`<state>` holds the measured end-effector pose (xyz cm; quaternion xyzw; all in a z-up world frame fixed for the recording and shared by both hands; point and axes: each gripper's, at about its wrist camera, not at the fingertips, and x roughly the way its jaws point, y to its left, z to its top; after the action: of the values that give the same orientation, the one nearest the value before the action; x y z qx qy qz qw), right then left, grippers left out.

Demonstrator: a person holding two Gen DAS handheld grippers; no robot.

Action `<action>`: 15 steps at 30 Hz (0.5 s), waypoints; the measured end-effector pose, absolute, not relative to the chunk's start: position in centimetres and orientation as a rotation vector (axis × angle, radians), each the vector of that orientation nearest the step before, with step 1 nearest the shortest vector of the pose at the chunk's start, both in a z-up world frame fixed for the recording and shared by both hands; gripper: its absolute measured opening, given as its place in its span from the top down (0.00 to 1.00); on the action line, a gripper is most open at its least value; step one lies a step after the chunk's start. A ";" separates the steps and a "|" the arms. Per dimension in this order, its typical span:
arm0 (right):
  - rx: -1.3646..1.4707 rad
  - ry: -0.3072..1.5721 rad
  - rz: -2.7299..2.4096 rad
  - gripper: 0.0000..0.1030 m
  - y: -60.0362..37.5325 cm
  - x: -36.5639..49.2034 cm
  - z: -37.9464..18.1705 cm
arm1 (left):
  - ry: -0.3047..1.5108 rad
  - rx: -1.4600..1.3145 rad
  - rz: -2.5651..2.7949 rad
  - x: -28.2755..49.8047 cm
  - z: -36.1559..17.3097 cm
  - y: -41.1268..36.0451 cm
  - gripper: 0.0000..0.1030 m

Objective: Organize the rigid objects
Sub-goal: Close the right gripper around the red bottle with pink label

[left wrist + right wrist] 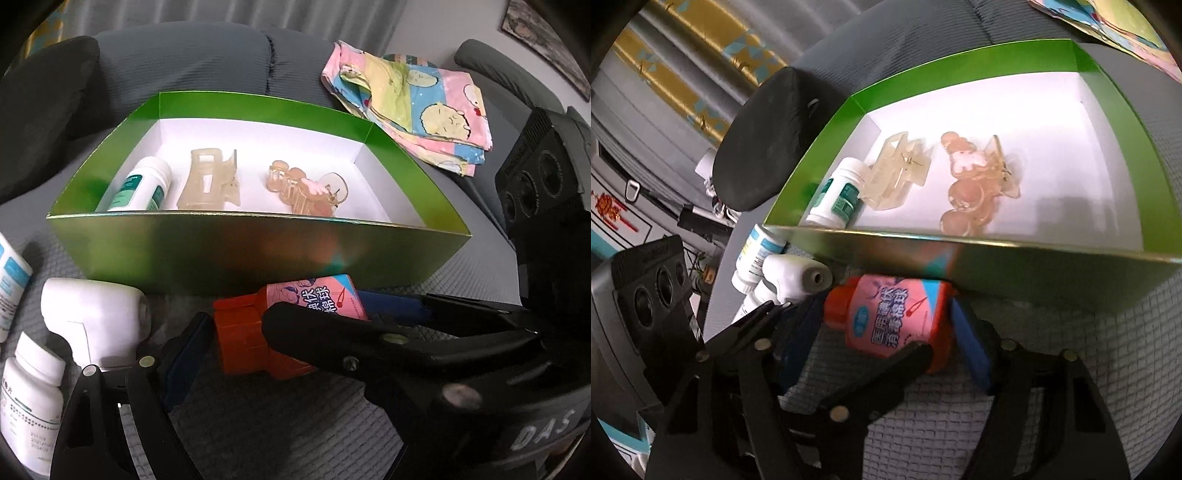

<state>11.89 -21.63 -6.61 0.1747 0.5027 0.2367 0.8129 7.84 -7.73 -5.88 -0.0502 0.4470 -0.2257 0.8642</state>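
Green box [258, 254]: set on the grey sofa seat [295, 417], white inside, open at the top.
Box contents: a white bottle [142, 186] is laid at the left wall; a clear claw clip [208, 181] is just beside it; a peach clip [306, 190] is seen near the middle.
Orange bottle [897, 317]: pink-labelled, laid on its side against the box's near wall.
Right gripper [886, 332]: blue pads are clenched on the orange bottle's two ends.
Left gripper [280, 347]: fingers spread, nothing clamped.
White thermometer [94, 319]: placed near the box's near-left corner, beside other white bottles [31, 398].
Patterned cloth [413, 107]: laid beyond the box's far-right corner.
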 end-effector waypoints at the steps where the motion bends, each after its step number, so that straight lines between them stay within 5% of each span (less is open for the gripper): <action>1: 0.363 1.076 0.495 0.38 -21.6 12.0 -6.6 | 0.935 -0.107 -0.476 7.8 -5.9 -7.6 0.15; 7: 0.327 1.067 0.470 0.48 -21.9 11.7 -6.7 | 0.911 -0.085 -0.473 7.3 -5.8 -7.9 0.15; 15: 0.329 1.015 0.492 0.49 -21.4 10.6 -5.5 | 0.876 -0.056 -0.444 6.3 -4.5 -7.8 0.15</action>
<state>10.63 -21.38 -5.46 0.1551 0.4787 0.2320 0.8324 6.29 -7.80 -4.54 -0.0267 0.4205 -0.2133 0.8814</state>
